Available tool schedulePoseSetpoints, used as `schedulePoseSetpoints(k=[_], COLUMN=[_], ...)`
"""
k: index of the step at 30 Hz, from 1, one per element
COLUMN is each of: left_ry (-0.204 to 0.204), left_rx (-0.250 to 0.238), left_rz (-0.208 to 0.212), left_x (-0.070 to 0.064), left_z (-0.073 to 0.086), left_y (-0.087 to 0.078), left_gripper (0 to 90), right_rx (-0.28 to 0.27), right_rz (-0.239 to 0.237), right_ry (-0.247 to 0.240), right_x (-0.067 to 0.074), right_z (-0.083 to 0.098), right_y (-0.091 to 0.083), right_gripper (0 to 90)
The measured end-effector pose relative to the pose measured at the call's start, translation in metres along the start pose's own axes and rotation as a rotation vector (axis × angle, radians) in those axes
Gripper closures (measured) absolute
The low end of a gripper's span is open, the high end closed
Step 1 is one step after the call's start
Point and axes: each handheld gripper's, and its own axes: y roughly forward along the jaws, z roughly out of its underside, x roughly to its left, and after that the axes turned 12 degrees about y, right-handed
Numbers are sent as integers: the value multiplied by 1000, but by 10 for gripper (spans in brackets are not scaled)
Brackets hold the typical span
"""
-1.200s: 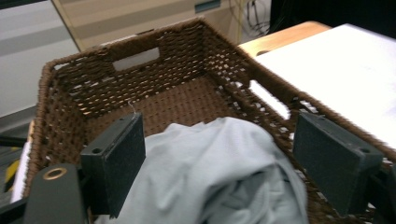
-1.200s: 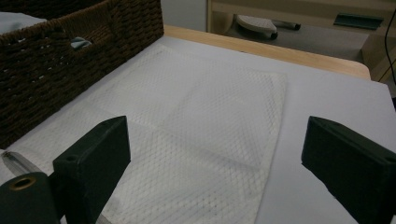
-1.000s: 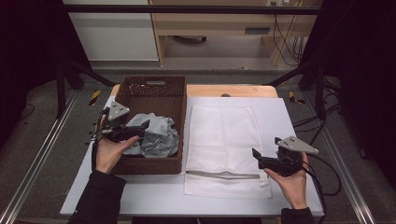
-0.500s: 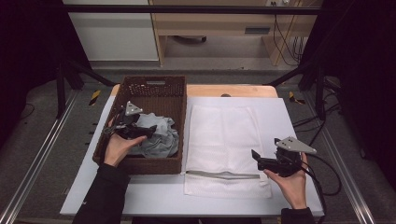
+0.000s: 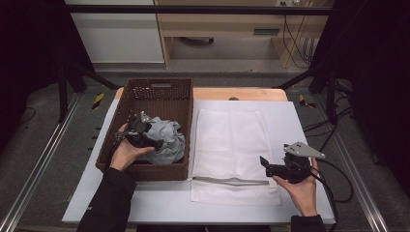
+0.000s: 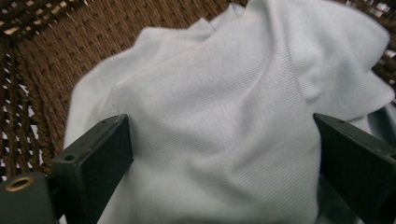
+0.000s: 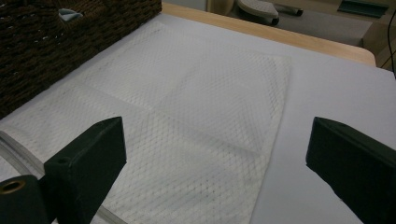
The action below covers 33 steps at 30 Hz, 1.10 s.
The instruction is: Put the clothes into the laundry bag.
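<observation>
Your left hand-held gripper (image 5: pixel 157 143) is down inside the wicker basket (image 5: pixel 145 92), at the left half of the bench (image 5: pixel 309 121). Its jaws stand wide apart, straddling a raised fold of the pale grey garment (image 6: pixel 224 121); the left gripper view shows the cloth between them, not yet pinched. The garment lies crumpled in the near half of the basket, against its right wall.

Your right hand-held gripper (image 5: pixel 263 162) hovers over the near right corner of the white mesh laundry bag (image 5: pixel 232 145), which lies flat on the bench just beside the basket, its zipper edge (image 5: pixel 229 181) towards you. These jaws are also spread wide and hold nothing.

Step in hand, as judged: taking hold of the garment to lift it out. Recommendations:
- Press the jaws further down so that they bite a thick ridge of cloth, not a thin surface wrinkle that may slip.
- Close fully before lifting; raise straight up to clear the basket rim.
- Keep clear of the weave, since a jaw tip could snag on it.

Change since half a second ago: your left hand has moved forward and lower into the basket, from near its left wall to over the garment. The right hand, the bag and the basket are unchanged in position.
</observation>
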Motion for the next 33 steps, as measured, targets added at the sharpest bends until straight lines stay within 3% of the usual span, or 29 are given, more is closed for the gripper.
schedulePoseSetpoints(k=[5,6,11,12,15,20,22,26,30,33], left_ry=[16,13,-2,-29,-45,-83,-96,-121,-121,-132], left_rx=[53,80,124,145,162,197,209,217,213,175], left_rz=[9,10,42,63,74,82,90,103,96,82], left_x=[-1,-2,-2,-1,-1,-2,-2,-1,0,1], left_z=[1,2,2,2,2,0,-1,-2,-2,-1], left_y=[8,10,15,16,16,13,11,7,4,0], left_gripper=[72,81,150,194,249,485,524,682,709,723], right_rx=[-4,-5,-6,-8,-5,-13,-14,-11,-3,-5], right_rz=[4,5,2,1,1,-9,-11,-13,-13,-13], right_ry=[6,3,1,0,5,16,12,6,6,0], right_x=[0,-1,0,0,-1,-1,-1,-1,-1,-1], right_z=[0,0,0,-1,-1,-1,-1,-1,-1,-1], right_y=[-1,-1,-2,-2,-3,-5,-5,-4,-4,-4], right_gripper=[57,57,61,63,66,84,87,91,92,94])
